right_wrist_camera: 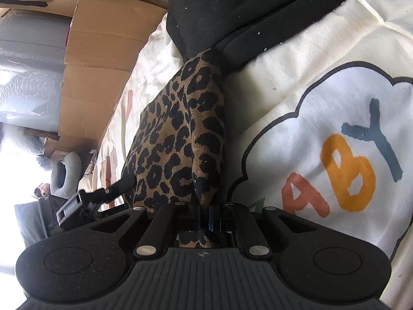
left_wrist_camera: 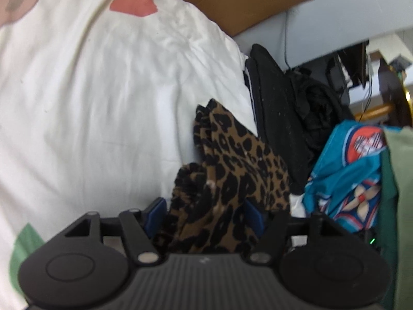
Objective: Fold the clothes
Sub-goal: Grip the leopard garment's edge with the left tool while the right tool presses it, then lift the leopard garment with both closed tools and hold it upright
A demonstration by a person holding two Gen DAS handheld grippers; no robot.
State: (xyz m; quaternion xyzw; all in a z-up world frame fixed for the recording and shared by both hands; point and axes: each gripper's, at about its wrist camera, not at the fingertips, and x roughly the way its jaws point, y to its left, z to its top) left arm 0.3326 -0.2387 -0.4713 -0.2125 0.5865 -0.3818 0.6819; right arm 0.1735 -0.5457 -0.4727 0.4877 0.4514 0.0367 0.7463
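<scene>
both my grippers have the leopard print garment (left_wrist_camera: pixel 232 170) bunched up over the cream bedsheet (left_wrist_camera: pixel 90 90). my left gripper (left_wrist_camera: pixel 206 211) has its jaws fairly wide around a thick wad of it, and my right gripper (right_wrist_camera: pixel 205 213) is pinched narrow on another fold. its far end reaches the black clothes (right_wrist_camera: pixel 245 13) piled at the sheet's edge.

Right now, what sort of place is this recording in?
Probably a cluttered bedroom: a printed cream bedsheet serves as the work surface, with piled clothes and cardboard boxes beside it.
</scene>
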